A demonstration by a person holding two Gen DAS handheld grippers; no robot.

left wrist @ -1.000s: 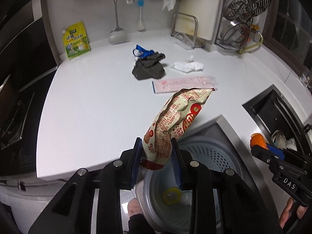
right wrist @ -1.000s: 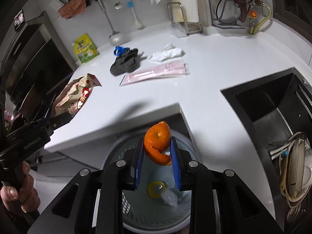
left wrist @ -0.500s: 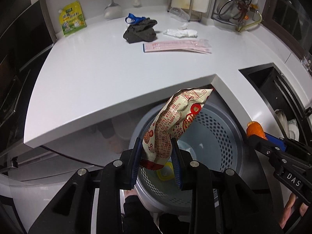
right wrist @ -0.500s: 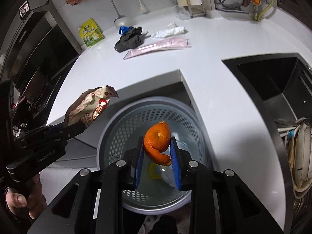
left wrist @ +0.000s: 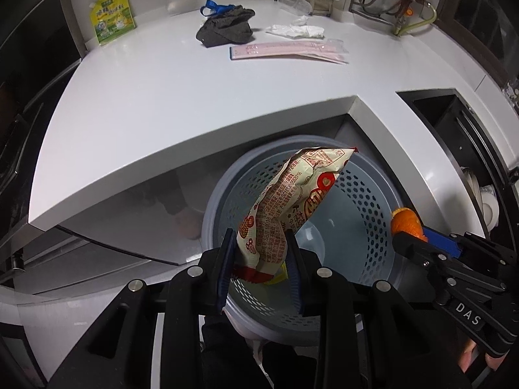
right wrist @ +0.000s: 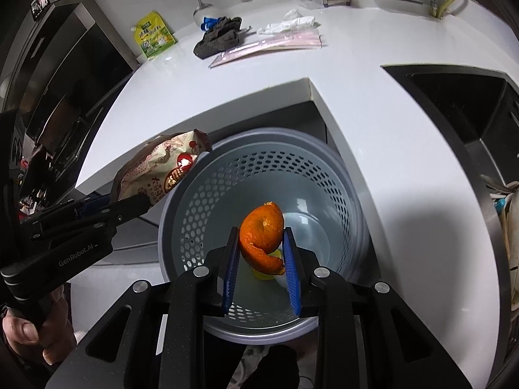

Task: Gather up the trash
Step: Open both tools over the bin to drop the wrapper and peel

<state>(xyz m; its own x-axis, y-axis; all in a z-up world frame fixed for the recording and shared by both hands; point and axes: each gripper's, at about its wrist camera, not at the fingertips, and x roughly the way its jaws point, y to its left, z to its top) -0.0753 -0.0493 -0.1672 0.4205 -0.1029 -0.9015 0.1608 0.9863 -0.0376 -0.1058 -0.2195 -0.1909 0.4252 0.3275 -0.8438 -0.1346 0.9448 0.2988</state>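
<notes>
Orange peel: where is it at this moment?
Clamped in the right gripper, the orange peel hangs over the open grey perforated bin below the counter's edge.

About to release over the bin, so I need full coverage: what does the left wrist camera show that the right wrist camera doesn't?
Left wrist only: the left gripper head-on, clamped on the snack wrapper.

Right wrist only: the right gripper head-on, clamped on the orange peel, a yellow scrap in the bin behind it, and the person's hand.

Both: the perforated bin below, with the pink packet, dark cloth and tissue still on the counter.
</notes>
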